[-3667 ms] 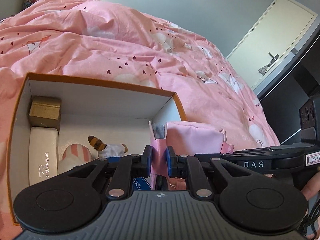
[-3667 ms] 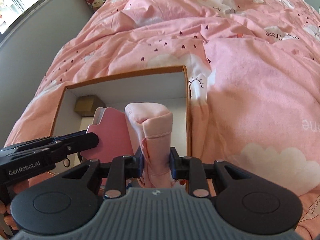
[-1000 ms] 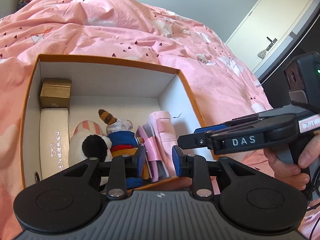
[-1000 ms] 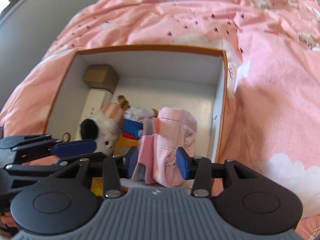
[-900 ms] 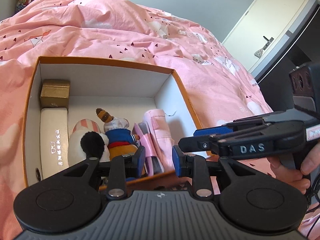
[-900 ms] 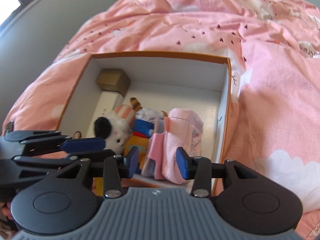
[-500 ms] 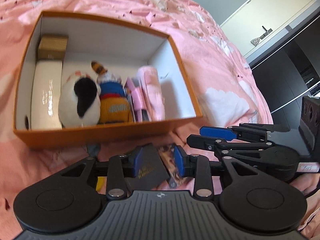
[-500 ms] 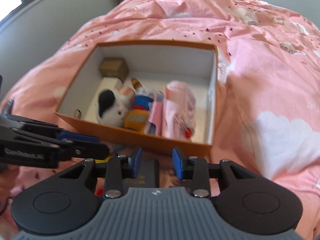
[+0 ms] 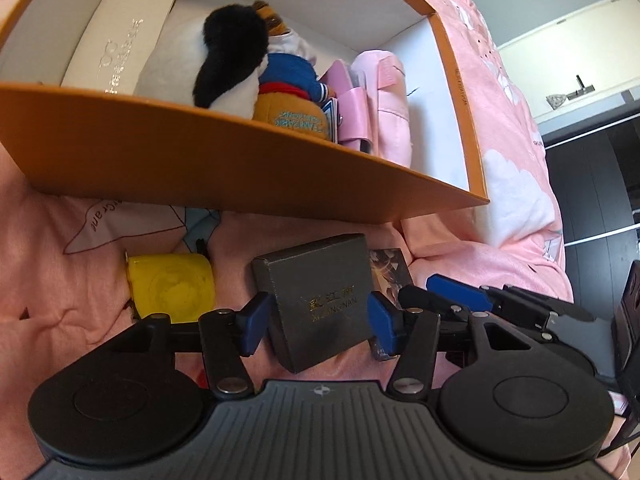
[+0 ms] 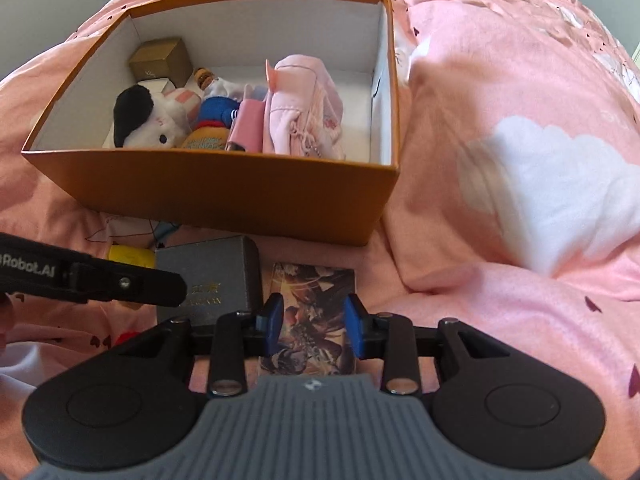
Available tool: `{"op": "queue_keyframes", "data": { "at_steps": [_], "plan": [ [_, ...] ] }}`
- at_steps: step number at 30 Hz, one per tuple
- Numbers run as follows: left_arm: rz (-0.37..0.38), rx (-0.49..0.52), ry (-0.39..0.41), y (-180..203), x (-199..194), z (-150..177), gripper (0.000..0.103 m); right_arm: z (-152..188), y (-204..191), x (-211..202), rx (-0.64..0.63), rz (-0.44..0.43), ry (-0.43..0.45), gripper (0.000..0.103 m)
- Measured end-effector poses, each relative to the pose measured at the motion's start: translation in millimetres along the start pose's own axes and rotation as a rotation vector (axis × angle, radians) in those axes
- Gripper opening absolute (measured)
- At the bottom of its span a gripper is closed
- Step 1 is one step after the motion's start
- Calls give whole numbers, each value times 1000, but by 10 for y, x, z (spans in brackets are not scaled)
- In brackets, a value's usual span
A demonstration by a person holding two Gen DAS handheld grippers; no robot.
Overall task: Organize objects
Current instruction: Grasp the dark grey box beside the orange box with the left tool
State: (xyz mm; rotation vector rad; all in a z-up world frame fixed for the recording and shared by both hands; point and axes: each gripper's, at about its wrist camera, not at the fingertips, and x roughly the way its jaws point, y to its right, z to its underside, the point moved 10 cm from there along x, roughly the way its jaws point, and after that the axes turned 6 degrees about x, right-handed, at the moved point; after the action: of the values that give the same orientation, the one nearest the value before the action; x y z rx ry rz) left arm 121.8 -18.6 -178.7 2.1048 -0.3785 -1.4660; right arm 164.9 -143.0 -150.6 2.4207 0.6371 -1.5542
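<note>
Between the left gripper's [image 9: 316, 322] opening jaws sits the dark gift box [image 9: 320, 300], untouched on the bedspread [image 9: 60, 280]. Just right, the patterned card box [image 10: 310, 320] lies lengthwise inside the right gripper's [image 10: 314, 330] half-open, ungripping jaws. Ahead: orange box [image 10: 224, 192].

Bright daylight, soft shadows, strong fisheye bending at the edges, and slight motion blur in the right wrist view.

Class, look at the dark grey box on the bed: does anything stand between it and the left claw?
Nothing visible does. The left claw straddles the dark grey box, its jaws opening, pads either side not pressing.
</note>
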Motion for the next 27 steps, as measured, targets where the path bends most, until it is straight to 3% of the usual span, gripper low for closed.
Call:
{"op": "queue_keyframes", "data": {
  "at_steps": [9, 14, 20, 24, 27],
  "plan": [
    [-1, -53, -49, -120, 225, 64, 68, 45, -4, 136, 7, -1, -38, 36],
    [24, -73, -51, -154, 341, 92, 79, 48, -6, 176, 9, -3, -44, 39],
    [34, -69, -39, -126, 448, 79, 85, 51, -26, 202, 2, -4, -48, 41],
    [30, -63, -34, -116, 446, 70, 78, 37, -49, 220, 3, -4, -52, 46],
    [23, -58, -13, -118, 338, 50, 66, 30, -46, 219, 6, 0, -54, 46]
  ]
}}
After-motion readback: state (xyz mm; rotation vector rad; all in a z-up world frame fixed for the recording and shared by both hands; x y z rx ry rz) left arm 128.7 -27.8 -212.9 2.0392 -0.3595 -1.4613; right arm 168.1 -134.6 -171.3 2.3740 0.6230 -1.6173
